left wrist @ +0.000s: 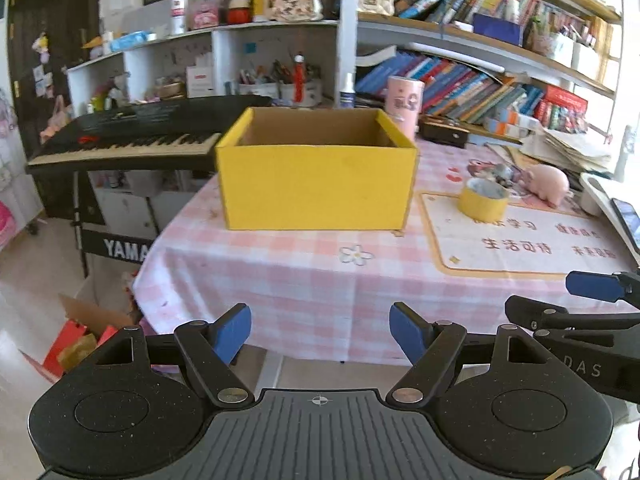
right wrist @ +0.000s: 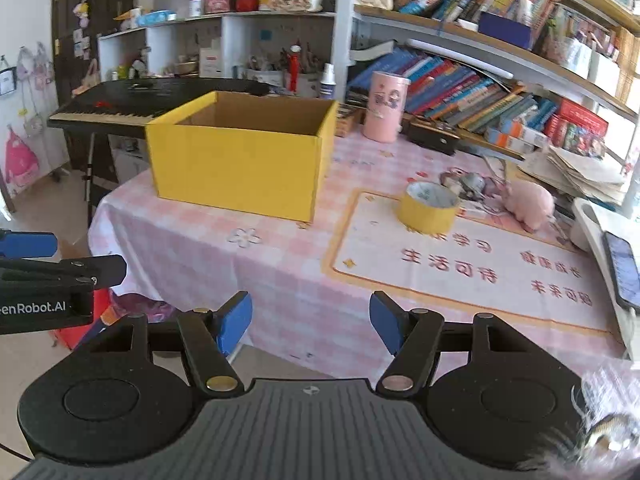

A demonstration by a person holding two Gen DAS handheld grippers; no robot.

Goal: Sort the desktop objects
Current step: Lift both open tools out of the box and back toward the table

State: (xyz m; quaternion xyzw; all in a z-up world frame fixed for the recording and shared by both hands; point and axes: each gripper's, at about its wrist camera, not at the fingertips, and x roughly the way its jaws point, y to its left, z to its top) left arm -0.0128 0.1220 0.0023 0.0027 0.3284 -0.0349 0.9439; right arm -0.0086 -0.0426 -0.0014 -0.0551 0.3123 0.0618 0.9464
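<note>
Yellow roll of tape (right wrist: pixel 429 209) stands on the cream printed mat (right wrist: pixel 460 276), well ahead of both tools. The left gripper (left wrist: pixel 320 332) and right gripper (right wrist: pixel 311 322) hover near the table edge, jaws apart, holding nothing. Farther back sits the open yellow cardboard box (left wrist: pixel 318 184). A shallow pinch on the tape's curved wall could let it slip

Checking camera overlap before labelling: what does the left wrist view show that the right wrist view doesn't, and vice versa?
Left wrist only: the YAMAHA lettering on the keyboard stand, and the right gripper's fingers from the side, at the right edge.

Right wrist only: the left gripper from the side, at the left edge, and the phone's full screen.

Both: yellow box, yellow tape roll, pink pig toy, pink cylinder, checked tablecloth, bookshelves.
</note>
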